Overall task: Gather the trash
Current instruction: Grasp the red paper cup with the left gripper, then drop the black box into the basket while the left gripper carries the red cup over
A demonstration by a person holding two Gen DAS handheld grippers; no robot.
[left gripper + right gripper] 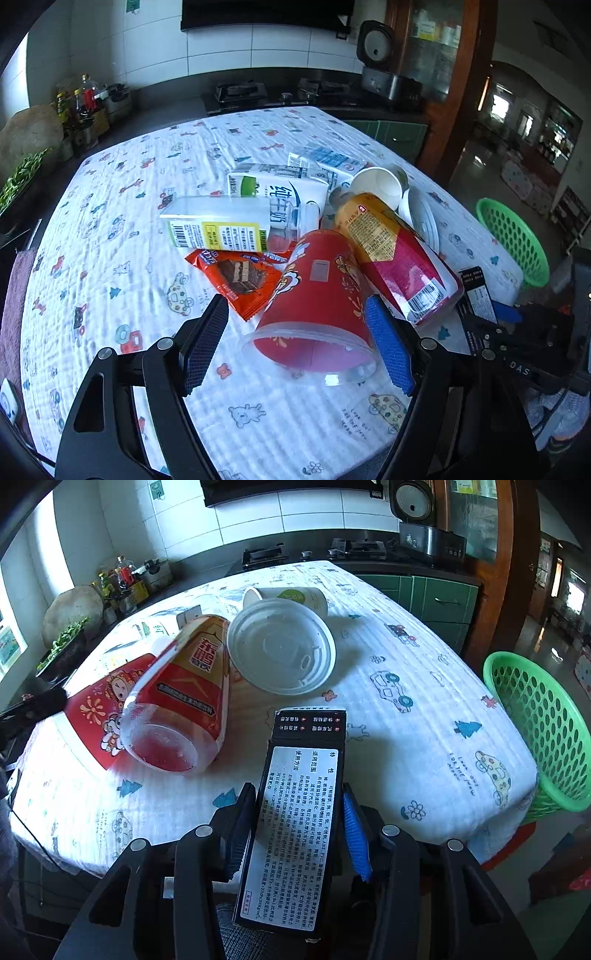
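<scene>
The black box (295, 823) is clamped in the right gripper (295, 830), its near end cut off by the jaws. The red cup (317, 291), lying on the table (129, 206), is straddled by the wide-open left gripper (299, 347). Half the wrapper (236, 277) is hidden under the pile.

Both tongs are built alike: glossy black plastic linkage arms with triangular cut-outs, joined by round silver screw heads at the pivots. The left tongs (295, 343) carry ribbed pads, the left-side one dark navy and the right-side one (388, 347) bright blue (the ridges run crosswise), and the right tongs (295, 834) show the same pairing, a dark pad and a vivid blue one (356, 838). Seen from the left wrist camera, the right tongs' black body bears pale lettering reading "DAS", with thin dark cables trailing below it.
</scene>
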